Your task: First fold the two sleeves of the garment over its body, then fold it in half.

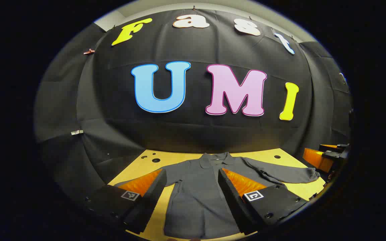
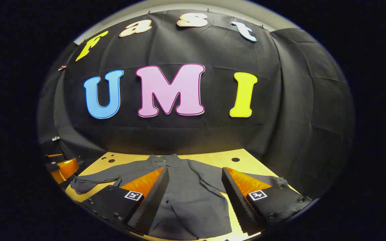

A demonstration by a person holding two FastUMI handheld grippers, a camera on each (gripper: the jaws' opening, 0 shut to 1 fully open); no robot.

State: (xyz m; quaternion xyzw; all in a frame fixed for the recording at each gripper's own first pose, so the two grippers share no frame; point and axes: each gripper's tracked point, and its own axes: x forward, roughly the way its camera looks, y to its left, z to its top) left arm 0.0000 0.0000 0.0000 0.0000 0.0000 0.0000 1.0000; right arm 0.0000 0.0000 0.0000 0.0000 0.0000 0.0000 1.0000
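black cloth wall (image 1: 193, 134) hangs creased behind a yellow wooden counter (image 1: 179, 158) with round holes near its far edge. pale wall strip above the cloth. light falls on the counter.

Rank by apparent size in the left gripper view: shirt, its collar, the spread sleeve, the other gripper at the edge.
1. Shirt, largest.
2. Spread sleeve.
3. Collar and the other gripper: look alike in size, and the gripper is cut off at the view's edge, so no ranking between them.

Both low, wallward — shared garment (image 1: 196, 190)
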